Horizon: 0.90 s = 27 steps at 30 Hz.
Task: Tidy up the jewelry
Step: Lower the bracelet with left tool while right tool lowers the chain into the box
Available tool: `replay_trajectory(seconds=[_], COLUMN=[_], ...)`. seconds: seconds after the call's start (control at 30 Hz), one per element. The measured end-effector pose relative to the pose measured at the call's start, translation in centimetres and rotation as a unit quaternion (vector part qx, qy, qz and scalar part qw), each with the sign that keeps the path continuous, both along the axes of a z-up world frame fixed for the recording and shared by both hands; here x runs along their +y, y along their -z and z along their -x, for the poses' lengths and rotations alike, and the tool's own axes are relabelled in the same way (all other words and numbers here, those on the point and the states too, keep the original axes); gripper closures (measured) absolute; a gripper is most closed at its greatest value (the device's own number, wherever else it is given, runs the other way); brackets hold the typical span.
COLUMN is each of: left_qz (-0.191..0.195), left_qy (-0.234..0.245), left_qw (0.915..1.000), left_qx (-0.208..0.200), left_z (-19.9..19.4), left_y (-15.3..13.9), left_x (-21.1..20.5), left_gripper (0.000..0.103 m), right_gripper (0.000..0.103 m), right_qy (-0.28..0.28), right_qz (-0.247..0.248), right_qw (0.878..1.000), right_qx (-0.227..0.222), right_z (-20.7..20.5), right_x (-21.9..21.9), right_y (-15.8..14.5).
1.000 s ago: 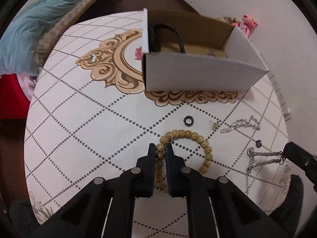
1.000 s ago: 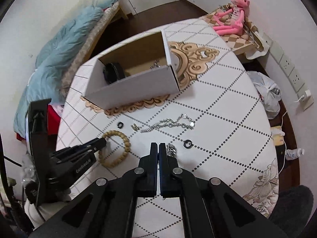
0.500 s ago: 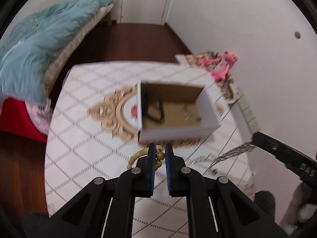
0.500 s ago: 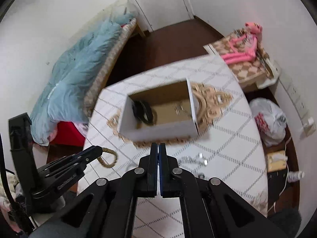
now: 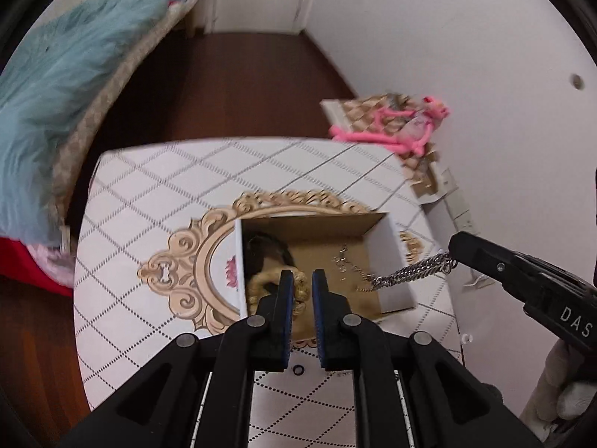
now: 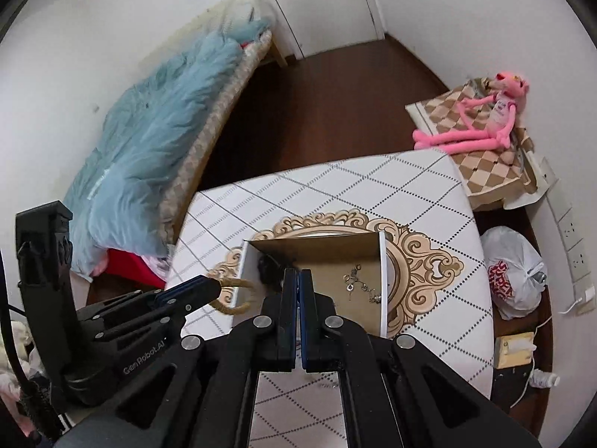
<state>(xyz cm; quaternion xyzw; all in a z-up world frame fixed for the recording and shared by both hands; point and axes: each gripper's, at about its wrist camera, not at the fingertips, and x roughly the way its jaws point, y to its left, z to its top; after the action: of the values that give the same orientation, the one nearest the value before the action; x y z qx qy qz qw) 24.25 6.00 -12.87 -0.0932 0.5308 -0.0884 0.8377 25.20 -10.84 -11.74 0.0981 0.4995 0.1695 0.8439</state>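
An open cardboard box (image 5: 388, 246) (image 6: 383, 291) stands on the patterned white table (image 5: 149, 201). Inside lie a black band (image 5: 268, 250) and a fine chain (image 5: 347, 261). My left gripper (image 5: 299, 280) is shut on a wooden bead bracelet (image 5: 261, 283) and holds it above the box's near left part; the bracelet also shows in the right wrist view (image 6: 238, 298). My right gripper (image 6: 298, 276) is shut on a silver chain (image 5: 410, 272), which hangs over the box's right side.
A small black ring (image 5: 297, 369) lies on the table below my left gripper. A bed with a blue blanket (image 6: 156, 119) stands at left. A pink plush toy (image 6: 481, 119) lies on a checked stool. A plastic bag (image 6: 515, 272) sits on the floor at right.
Both grippers have lifted off the table and moved forward over the box, the left carrying the bead bracelet, the right the silver chain.
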Motion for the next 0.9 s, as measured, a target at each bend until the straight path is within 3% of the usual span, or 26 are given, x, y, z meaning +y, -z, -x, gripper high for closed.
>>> replay_trajectory(seconds=[0.07,0.17,0.23,0.3,0.43,0.5,0.53,0.57,0.7,0.83,0.87,0.9], left_qz=[0.012,-0.004,-0.02,-0.022,-0.039,-0.06,-0.072,-0.079,-0.113,-0.136,-0.14,-0.144], left_qy=[-0.008,-0.024,-0.035,-0.051,-0.071,-0.075,-0.076,-0.077,-0.084,-0.089,-0.087,-0.086], left_qw=[0.9998,0.9993,0.9987,0.998,0.9964,0.9951,0.9943,0.9938,0.9899,0.9867,0.9864,0.9858], left_qx=[0.015,0.03,0.032,0.03,0.022,0.023,0.021,0.017,-0.003,-0.008,-0.008,-0.006], left_z=[-0.5,-1.3,-1.5,-1.6,-1.7,-1.8,-1.8,-1.7,-1.2,-0.7,-0.6,-0.4], left_y=[0.7,1.6,2.0,2.0,2.1,2.3,2.4,2.4,2.2,2.6,2.8,3.0], left_x=[0.3,0.8,1.3,2.1,3.0,3.1,3.2,3.2,3.1,2.7,2.5,2.3], left_gripper=[0.092,0.09,0.076,0.033,0.028,0.009,0.005,0.004,0.003,0.0,0.0,0.0], right_gripper=[0.102,0.102,0.102,0.102,0.102,0.101,0.101,0.096,0.046,0.024,0.011,0.004], right_qy=[-0.007,-0.018,-0.023,-0.024,-0.034,-0.038,-0.041,-0.04,-0.027,-0.001,0.007,0.014], right_qz=[0.007,0.016,0.019,0.016,0.0,0.007,0.01,0.017,0.047,0.112,0.131,0.143], right_qw=[1.0,0.999,0.999,0.998,0.996,0.994,0.993,0.992,0.991,0.988,0.987,0.985], right_qx=[0.016,0.035,0.043,0.048,0.078,0.102,0.112,0.121,0.121,0.101,0.097,0.095], right_z=[-1.4,-3.1,-4.0,-4.7,-6.4,-6.8,-6.8,-6.6,-5.5,-4.2,-3.8,-3.5], right_x=[0.5,1.1,1.6,1.8,2.5,2.8,2.9,2.8,1.9,0.7,0.5,0.2], right_y=[1.1,2.4,3.0,3.3,4.5,5.7,6.4,7.1,8.3,8.4,8.6,8.7])
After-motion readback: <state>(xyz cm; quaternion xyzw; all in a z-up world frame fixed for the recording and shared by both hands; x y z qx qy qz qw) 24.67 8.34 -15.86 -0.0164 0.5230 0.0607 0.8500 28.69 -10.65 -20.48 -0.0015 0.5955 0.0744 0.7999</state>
